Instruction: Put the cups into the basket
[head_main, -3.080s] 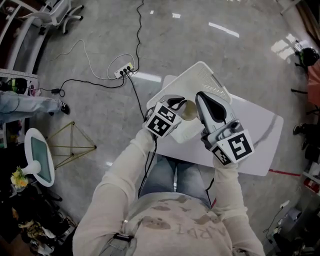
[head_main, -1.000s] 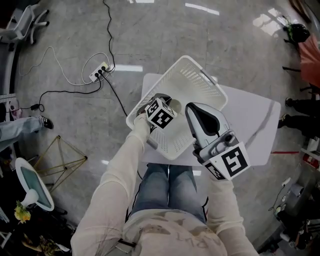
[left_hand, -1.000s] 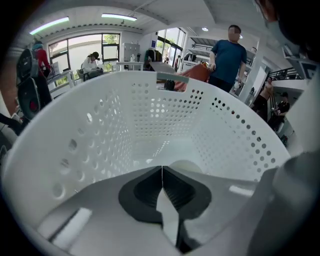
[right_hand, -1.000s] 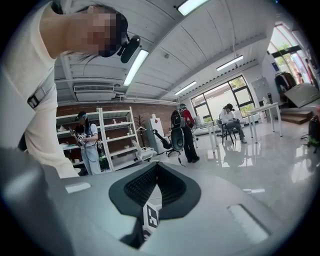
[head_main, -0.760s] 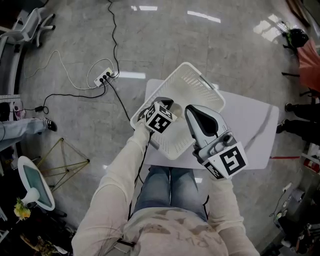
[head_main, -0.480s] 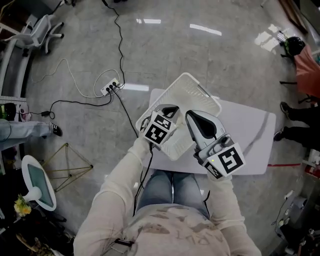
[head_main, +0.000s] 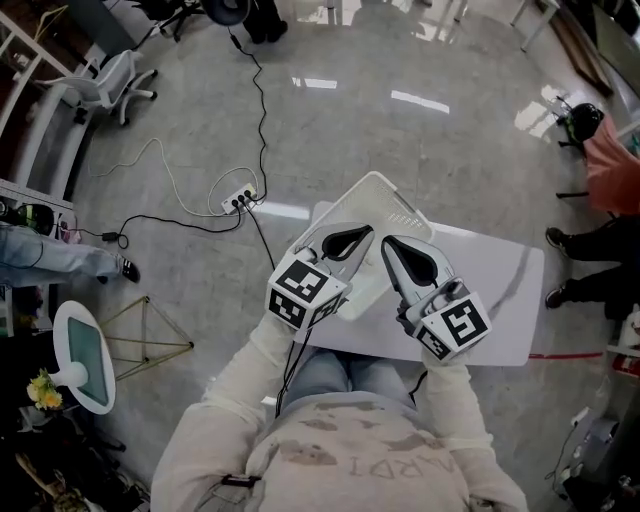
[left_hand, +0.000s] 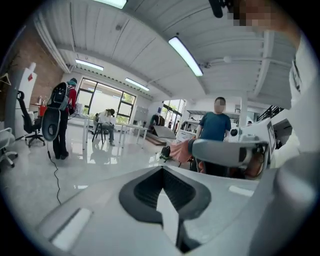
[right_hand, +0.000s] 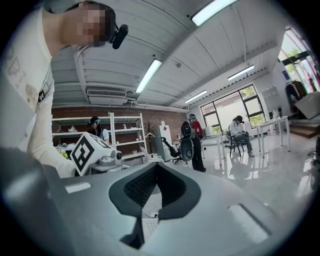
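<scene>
Looking down in the head view, I hold both tools up close together, my cream knit sleeves (head_main: 235, 395) bent in toward my chest. My left gripper (head_main: 350, 240) is a smooth grey shell with a black ribbed lining. Its jaws are clenched tip to tip, leaving an eye-shaped hollow with nothing in it. Its marker cube (head_main: 303, 290) sits at 7 o'clock of the jaws. My right gripper (head_main: 405, 258) is built the same and is clenched and empty too.

The basket (head_main: 400, 200), white perforated plastic with rounded corners, stands on the white table (head_main: 500, 290) at 12 o'clock of both jaw pairs. The grippers mostly hide its inside.

In the left gripper view, the ribbed pads meet above a diamond-shaped gap, aimed across a glossy floor (left_hand: 75, 170).

In the right gripper view, the pads meet likewise. Through their hollow show the basket's holed wall and a power strip (right_hand: 152, 215), with the left tool's cube at 9 o'clock.
</scene>
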